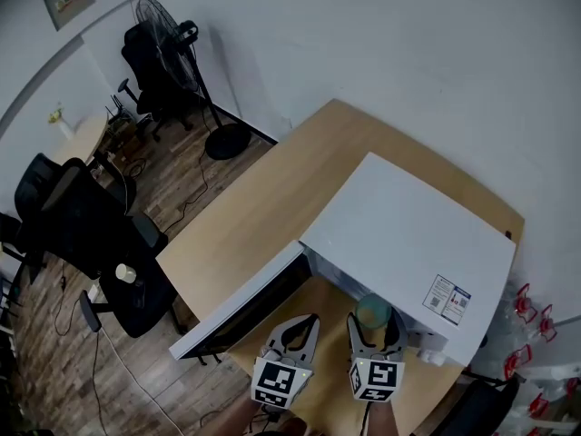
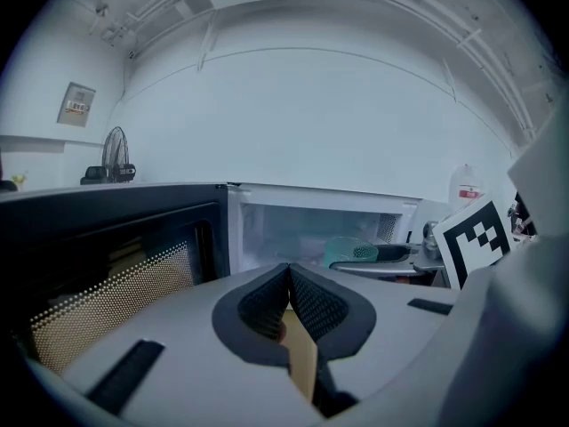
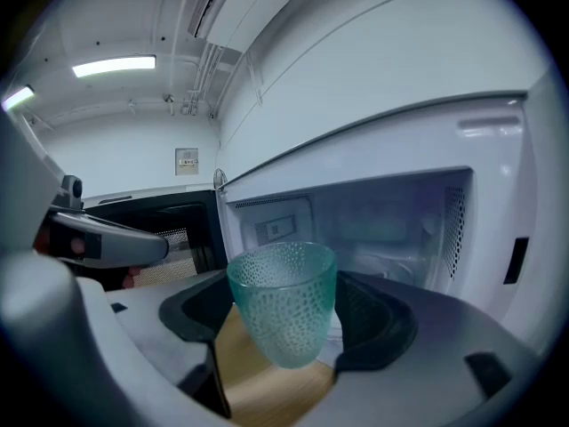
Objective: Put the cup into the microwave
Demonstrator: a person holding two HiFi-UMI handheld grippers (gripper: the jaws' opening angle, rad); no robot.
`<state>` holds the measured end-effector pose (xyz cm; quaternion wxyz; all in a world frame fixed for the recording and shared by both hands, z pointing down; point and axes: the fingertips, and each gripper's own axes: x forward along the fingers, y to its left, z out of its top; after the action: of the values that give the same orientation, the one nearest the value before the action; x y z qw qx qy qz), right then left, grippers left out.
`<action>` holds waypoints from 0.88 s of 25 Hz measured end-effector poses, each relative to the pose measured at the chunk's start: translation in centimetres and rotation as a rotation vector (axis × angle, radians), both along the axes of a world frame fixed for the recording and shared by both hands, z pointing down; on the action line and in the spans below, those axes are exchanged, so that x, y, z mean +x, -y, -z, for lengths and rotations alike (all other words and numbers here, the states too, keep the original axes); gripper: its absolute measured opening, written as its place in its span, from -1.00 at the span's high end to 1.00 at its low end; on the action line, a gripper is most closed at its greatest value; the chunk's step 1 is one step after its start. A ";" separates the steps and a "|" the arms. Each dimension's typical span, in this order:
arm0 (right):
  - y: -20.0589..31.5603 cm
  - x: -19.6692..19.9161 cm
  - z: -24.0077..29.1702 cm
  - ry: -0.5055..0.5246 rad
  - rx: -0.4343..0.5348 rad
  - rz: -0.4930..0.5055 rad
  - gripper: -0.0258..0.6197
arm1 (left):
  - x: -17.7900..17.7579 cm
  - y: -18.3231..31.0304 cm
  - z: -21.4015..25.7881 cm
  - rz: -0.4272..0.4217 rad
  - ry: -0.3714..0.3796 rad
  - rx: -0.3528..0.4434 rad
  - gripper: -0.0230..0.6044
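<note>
- Right gripper (image 1: 374, 323): jaws spread to the width of a green dimpled glass cup (image 3: 284, 302) and pressed against its sides.
- Cup upright, mouth up, clear of any surface.
- Cup placed just before the open cavity (image 3: 382, 229) of the white microwave (image 1: 413, 243), above the edge of the wooden table (image 1: 272, 198); not yet set down inside.
- Left gripper (image 2: 290, 272): jaws brought fully together, nothing between them.
- Left gripper held just beside the right gripper, on its left, pointing toward the same opening.
- Microwave door (image 1: 243, 309) swung wide to the left, its dark window and perforated mesh (image 2: 116, 301) facing the left gripper.
- Beyond the table: standing fan (image 1: 172, 39), black office chair (image 1: 91, 230), wood-plank floor (image 1: 54, 371).
</note>
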<state>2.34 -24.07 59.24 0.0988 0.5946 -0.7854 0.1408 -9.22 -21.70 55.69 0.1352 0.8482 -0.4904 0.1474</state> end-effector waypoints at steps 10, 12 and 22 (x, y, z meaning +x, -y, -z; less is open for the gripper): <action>1.9 0.7 -1.2 0.000 -0.005 -0.027 -0.19 | 0.3 0.7 -1.6 -0.012 0.002 -0.023 0.85; 2.2 0.7 -1.5 0.002 -0.010 -0.029 -0.19 | 0.3 0.9 -1.8 -0.013 0.002 -0.027 0.85; 3.9 0.9 -1.7 0.014 -0.003 -0.065 -0.19 | 0.4 1.5 -2.6 -0.019 0.002 -0.041 0.85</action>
<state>3.25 -27.93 60.98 0.0895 0.6185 -0.7663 0.1491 -8.83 -23.19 58.26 0.1508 0.8497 -0.4793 0.1596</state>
